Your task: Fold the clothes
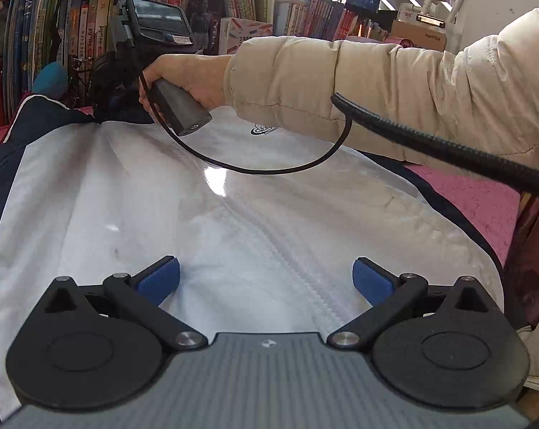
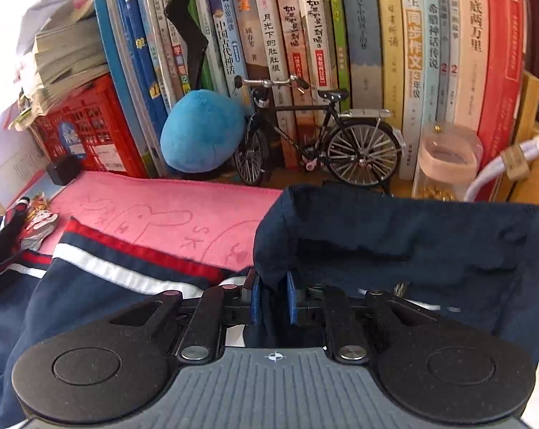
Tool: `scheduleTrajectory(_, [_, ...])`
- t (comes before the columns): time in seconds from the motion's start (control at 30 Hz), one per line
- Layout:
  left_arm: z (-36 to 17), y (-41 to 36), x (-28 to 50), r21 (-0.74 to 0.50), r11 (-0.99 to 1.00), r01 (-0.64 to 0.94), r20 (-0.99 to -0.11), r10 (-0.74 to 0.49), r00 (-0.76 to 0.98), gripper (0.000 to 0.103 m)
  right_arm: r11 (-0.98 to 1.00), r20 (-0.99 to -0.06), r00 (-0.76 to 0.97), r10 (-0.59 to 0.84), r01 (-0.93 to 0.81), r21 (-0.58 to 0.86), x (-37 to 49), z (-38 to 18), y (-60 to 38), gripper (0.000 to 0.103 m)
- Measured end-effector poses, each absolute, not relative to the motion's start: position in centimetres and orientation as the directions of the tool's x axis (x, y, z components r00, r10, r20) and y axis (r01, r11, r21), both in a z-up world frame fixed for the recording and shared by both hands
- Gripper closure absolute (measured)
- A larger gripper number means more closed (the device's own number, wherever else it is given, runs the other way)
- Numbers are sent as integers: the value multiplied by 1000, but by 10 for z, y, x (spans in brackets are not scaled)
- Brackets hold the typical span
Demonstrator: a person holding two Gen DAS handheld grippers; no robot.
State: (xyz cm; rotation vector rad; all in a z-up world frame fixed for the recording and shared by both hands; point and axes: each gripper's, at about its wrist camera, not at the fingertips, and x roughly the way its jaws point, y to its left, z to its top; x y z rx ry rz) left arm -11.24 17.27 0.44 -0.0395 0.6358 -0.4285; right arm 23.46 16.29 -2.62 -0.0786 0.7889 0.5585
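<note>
A white and navy jacket [image 1: 233,207] lies spread on a pink cloth [image 1: 484,200], zipper running up its middle. My left gripper [image 1: 265,280] hovers open just above the jacket's near white panel, holding nothing. In the right wrist view, my right gripper [image 2: 272,302] is shut on the jacket's navy collar [image 2: 394,246], which stands up folded in front of the fingers. A navy sleeve with red and white stripes [image 2: 126,268] lies to the left. In the left wrist view the right gripper's body [image 1: 151,35] sits at the jacket's far end, held by a hand.
Books [image 2: 341,53] line the back of the table. In front of them stand a blue plush [image 2: 201,132], a model bicycle [image 2: 319,139] and a clear jar [image 2: 444,161]. A red crate [image 2: 87,132] stands at the left. The pink cloth [image 2: 155,214] covers the table.
</note>
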Motion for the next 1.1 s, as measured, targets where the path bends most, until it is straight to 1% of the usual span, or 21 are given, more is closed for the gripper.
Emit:
scheduleTrajectory(0.1, [4,177,-113,-195,913,359,-554,-404,728,0,863,-688,567,454,-472,180,248,-27,160,83])
scheduleTrajectory(0.13, [5,180,-114,-211,914,346,-548,-404,733,0,858,-673,567,475,-468,211,244,-25,152,78])
scheduleTrajectory(0.17, [5,186,-114,-232,920,316,-539,-392,746,0,852,-657,569,496,-467,239,240,-22,144,65])
scheduleTrajectory(0.2, [6,192,-115,-253,924,285,-530,-379,759,0,843,-636,576,514,-477,249,232,-17,133,55])
scheduleTrajectory(0.23, [12,209,-118,-273,930,244,-513,-355,781,0,835,-614,585,530,-488,255,223,-11,122,39])
scheduleTrajectory(0.27, [18,226,-121,-294,934,203,-497,-331,802,0,829,-589,604,536,-509,233,210,-5,110,33])
scheduleTrajectory(0.33, [29,260,-127,-336,934,121,-465,-277,841,0,815,-543,634,551,-548,187,183,4,85,29])
scheduleTrajectory(0.37, [35,277,-131,-358,930,81,-450,-248,858,0,807,-533,635,559,-565,174,169,7,76,23])
scheduleTrajectory(0.43, [46,312,-137,-402,915,1,-422,-187,887,0,774,-525,606,598,-606,182,142,10,56,21])
scheduleTrajectory(0.47, [50,329,-137,-386,919,-72,-423,-107,900,0,757,-526,586,617,-623,194,131,9,49,20])
scheduleTrajectory(0.53, [59,356,-128,-314,922,-229,-439,73,896,0,734,-531,557,638,-650,200,111,5,42,19])
scheduleTrajectory(0.57, [56,370,-117,-274,920,-281,-452,135,882,0,721,-534,543,648,-662,203,101,4,38,18])
scheduleTrajectory(0.67, [49,409,-85,-149,889,-433,-474,320,821,0,703,-552,525,648,-692,166,78,-6,40,18])
scheduleTrajectory(0.73, [38,433,-59,-108,855,-508,-505,393,768,0,693,-570,512,643,-705,149,69,-14,47,18])
scheduleTrajectory(0.83, [27,465,-41,-220,795,-565,-521,394,757,0,686,-587,496,639,-713,144,62,-22,52,18])
scheduleTrajectory(0.87, [25,473,-39,-272,776,-569,-522,379,765,8,683,-592,492,639,-716,143,60,-24,54,17])
scheduleTrajectory(0.9, [22,481,-36,-322,754,-572,-521,363,772,17,681,-589,492,641,-719,140,59,-25,56,17])
scheduleTrajectory(0.93, [23,477,-35,-343,766,-543,-505,337,794,44,678,-586,493,644,-722,138,59,-26,58,15])
scheduleTrajectory(0.97, [27,464,-34,-314,819,-480,-488,295,822,55,676,-585,492,645,-724,136,58,-27,59,13])
scheduleTrajectory(1.03, [36,433,-33,-236,920,-314,-452,183,873,55,676,-591,493,639,-727,125,58,-28,62,11])
scheduleTrajectory(1.1, [43,390,-40,-147,985,-89,-442,15,897,51,673,-591,489,641,-729,126,59,-28,63,10])
